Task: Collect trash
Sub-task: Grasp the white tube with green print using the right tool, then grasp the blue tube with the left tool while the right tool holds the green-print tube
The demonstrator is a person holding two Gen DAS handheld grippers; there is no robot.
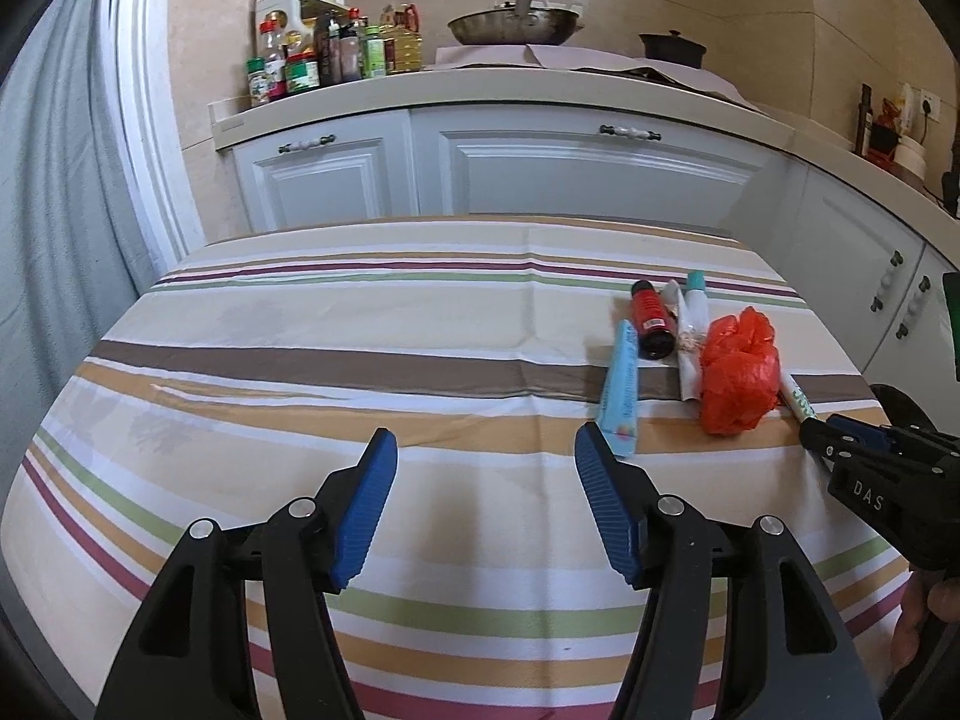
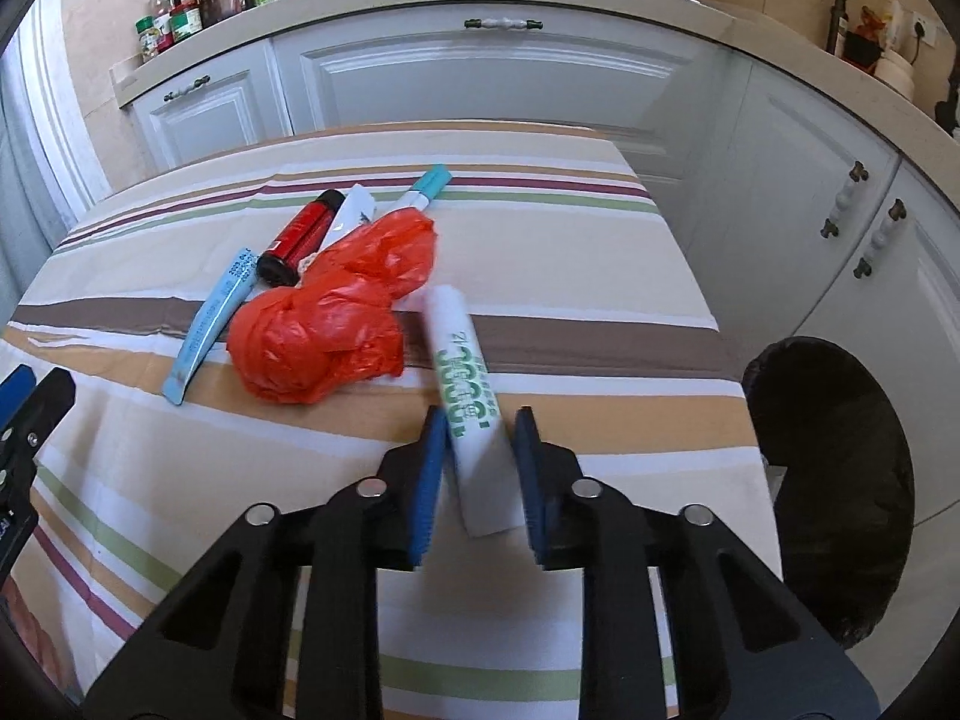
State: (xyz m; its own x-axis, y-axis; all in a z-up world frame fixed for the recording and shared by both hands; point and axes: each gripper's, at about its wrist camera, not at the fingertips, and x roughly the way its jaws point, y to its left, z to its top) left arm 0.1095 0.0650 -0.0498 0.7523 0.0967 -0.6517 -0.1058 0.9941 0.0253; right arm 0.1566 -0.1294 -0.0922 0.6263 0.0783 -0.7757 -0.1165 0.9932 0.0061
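Note:
Trash lies on a striped tablecloth [image 1: 300, 324]. A white tube with green print [image 2: 474, 414] lies between the fingers of my right gripper [image 2: 480, 420]; the pads sit close on both sides, and contact is unclear. A crumpled red plastic bag [image 2: 336, 324] lies to its left, also in the left wrist view [image 1: 738, 372]. A flat light-blue tube [image 1: 621, 396], a red and black bottle [image 1: 651, 318], a white wrapper [image 1: 687, 348] and a teal-capped tube [image 1: 696, 294] lie nearby. My left gripper [image 1: 486, 456] is open and empty over the cloth, left of the blue tube.
A black trash bin [image 2: 840, 468] stands on the floor right of the table. White kitchen cabinets [image 1: 540, 168] run behind, with bottles [image 1: 312, 54] and a wok [image 1: 516, 24] on the counter. The table's right edge [image 2: 738, 372] is close to the right gripper.

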